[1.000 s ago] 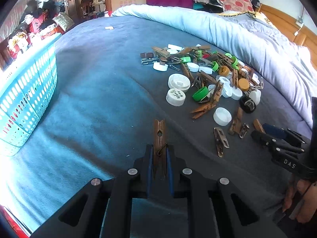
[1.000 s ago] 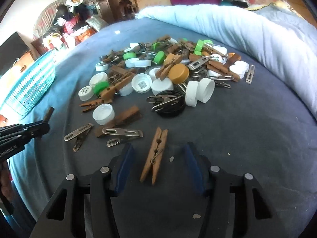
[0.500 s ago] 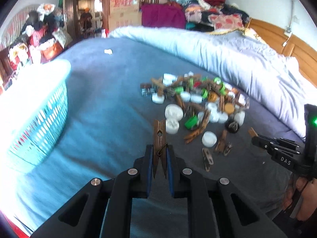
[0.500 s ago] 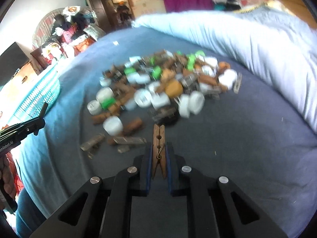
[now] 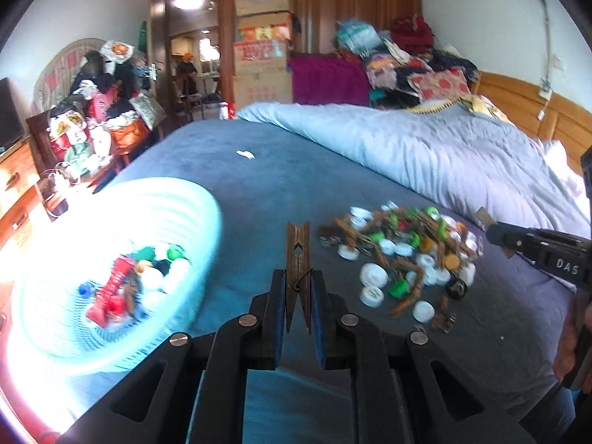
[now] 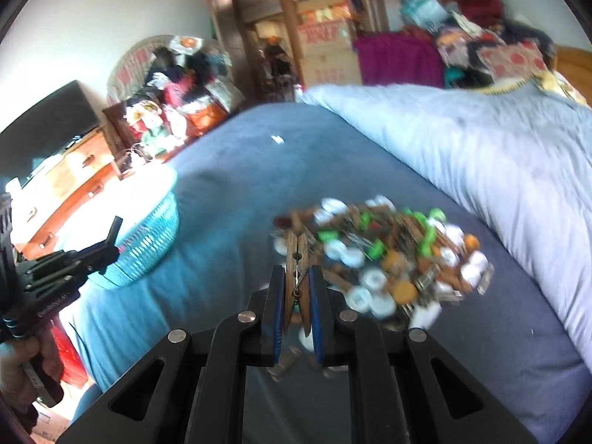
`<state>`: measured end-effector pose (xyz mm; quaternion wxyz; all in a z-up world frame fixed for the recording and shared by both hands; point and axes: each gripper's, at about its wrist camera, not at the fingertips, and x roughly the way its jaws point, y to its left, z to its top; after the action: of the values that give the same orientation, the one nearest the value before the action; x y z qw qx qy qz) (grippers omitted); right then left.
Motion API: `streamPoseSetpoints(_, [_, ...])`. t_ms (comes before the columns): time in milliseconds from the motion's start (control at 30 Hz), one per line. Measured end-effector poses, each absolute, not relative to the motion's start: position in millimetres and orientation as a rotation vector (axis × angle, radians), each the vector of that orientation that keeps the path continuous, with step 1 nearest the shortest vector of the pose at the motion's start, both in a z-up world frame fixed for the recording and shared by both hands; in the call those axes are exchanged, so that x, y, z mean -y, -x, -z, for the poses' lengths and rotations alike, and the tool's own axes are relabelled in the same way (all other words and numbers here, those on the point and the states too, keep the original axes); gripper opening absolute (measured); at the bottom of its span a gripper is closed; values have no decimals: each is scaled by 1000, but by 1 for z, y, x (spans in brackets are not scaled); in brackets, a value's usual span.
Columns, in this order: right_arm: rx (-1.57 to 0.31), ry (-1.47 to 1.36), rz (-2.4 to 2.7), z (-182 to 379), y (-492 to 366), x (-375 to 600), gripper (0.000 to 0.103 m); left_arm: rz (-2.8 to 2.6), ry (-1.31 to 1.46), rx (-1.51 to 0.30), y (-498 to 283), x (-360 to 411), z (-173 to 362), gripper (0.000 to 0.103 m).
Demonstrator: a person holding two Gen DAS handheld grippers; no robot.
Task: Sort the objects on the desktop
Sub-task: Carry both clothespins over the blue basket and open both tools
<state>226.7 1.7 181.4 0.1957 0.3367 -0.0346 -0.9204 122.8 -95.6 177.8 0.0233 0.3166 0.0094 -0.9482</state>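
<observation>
My left gripper (image 5: 298,288) is shut on a brown wooden clothespin (image 5: 298,255), held upright above the bed, just right of the turquoise basket (image 5: 111,344). The basket holds several caps, a red item and clothespins. My right gripper (image 6: 298,288) is shut on another wooden clothespin (image 6: 297,259), lifted above the near left edge of the pile (image 6: 388,259) of bottle caps, wooden and metal clips on the blue bedspread. The pile also shows in the left wrist view (image 5: 403,255). The right gripper shows at the right of that view (image 5: 536,248), the left gripper at the left of the right wrist view (image 6: 74,262).
A rolled pale blue duvet (image 5: 425,151) lies along the bed's right side. The basket (image 6: 148,236) sits near the bed's left edge. Cluttered furniture (image 5: 92,111), stacked boxes (image 5: 262,44) and a wooden headboard (image 5: 536,111) surround the bed.
Both grippers rose and tilted up. The right gripper closed on its clothespin and lifted it. The left gripper carried its clothespin towards the basket, whose inside now shows.
</observation>
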Motion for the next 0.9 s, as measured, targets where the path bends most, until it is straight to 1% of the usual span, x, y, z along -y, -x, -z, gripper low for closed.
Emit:
streamPoseSetpoints(267, [46, -839, 2543, -225, -211, 43, 13, 2869, -880, -44, -127, 152, -208, 13])
streamPoseSetpoints(600, [-10, -732, 2511, -277, -191, 99, 14, 2803, -807, -101, -127, 214, -234, 13])
streamPoseSetpoints(900, [-74, -687, 2462, -297, -179, 154, 14, 2789, -779, -89, -120, 248, -247, 13])
